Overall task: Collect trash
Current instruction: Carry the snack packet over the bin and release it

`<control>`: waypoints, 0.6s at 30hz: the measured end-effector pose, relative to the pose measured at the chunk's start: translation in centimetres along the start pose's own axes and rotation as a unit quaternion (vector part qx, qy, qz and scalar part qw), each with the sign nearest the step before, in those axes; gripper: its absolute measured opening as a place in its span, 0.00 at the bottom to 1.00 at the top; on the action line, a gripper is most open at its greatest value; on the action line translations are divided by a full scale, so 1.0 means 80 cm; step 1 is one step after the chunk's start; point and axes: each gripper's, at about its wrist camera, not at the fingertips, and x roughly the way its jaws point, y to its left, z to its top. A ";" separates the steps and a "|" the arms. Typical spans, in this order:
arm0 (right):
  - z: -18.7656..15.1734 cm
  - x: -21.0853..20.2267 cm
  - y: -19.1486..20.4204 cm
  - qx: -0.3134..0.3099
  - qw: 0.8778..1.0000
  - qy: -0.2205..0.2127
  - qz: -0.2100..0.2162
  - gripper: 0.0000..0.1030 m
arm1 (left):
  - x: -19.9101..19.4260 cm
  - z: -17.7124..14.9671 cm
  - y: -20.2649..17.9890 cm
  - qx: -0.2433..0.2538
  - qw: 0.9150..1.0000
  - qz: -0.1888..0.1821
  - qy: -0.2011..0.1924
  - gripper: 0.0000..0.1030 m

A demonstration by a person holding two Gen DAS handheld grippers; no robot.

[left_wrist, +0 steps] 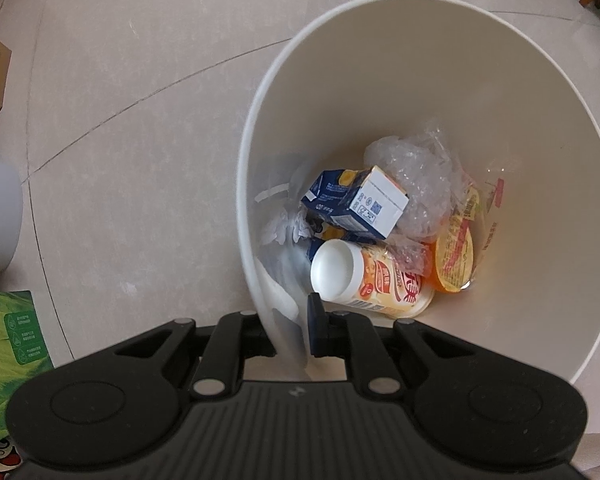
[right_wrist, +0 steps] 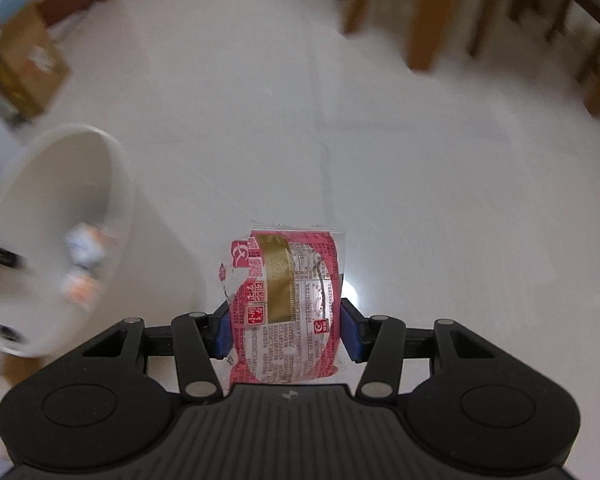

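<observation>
1. Your left tool (left_wrist: 290, 330) is clamped on the near rim of the white bin (left_wrist: 540, 128), its jaws nearly together with the thin wall pinched between them, and it points straight down into the bin.
2. Inside the bin lie a blue-and-white carton (left_wrist: 356, 204), a white-capped bottle with an orange label (left_wrist: 370, 278), crumpled clear plastic (left_wrist: 414, 184), an orange snack cup (left_wrist: 454, 258) and some white tissue (left_wrist: 284, 228).
3. Your right tool (right_wrist: 286, 336) grips a red-and-gold snack wrapper (right_wrist: 288, 300); the blue pads (right_wrist: 350, 336) press on both its sides, and the wrapper's top stands out beyond the fingers.
4. The wrapper is held in the air above the pale tiled floor (right_wrist: 420, 140), well apart from the bin (right_wrist: 52, 208), which shows blurred at the left of the right wrist view.
5. Around the edges you have a cardboard box (right_wrist: 24, 64) and wooden chair legs (right_wrist: 424, 20) on the floor, and a green printed box (left_wrist: 8, 344) beside your left tool.
</observation>
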 end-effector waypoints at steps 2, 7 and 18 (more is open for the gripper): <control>0.018 -0.016 0.034 -0.011 1.000 -0.013 0.026 0.55 | -0.001 0.000 -0.001 0.001 1.000 0.002 -0.001 0.10; 0.049 -0.021 0.118 -0.037 0.997 -0.008 0.071 0.55 | -0.002 -0.001 -0.001 0.002 1.000 0.004 -0.005 0.10; 0.048 0.005 0.211 -0.059 0.992 0.026 0.108 0.55 | -0.006 0.000 0.001 -0.001 1.000 -0.001 -0.007 0.10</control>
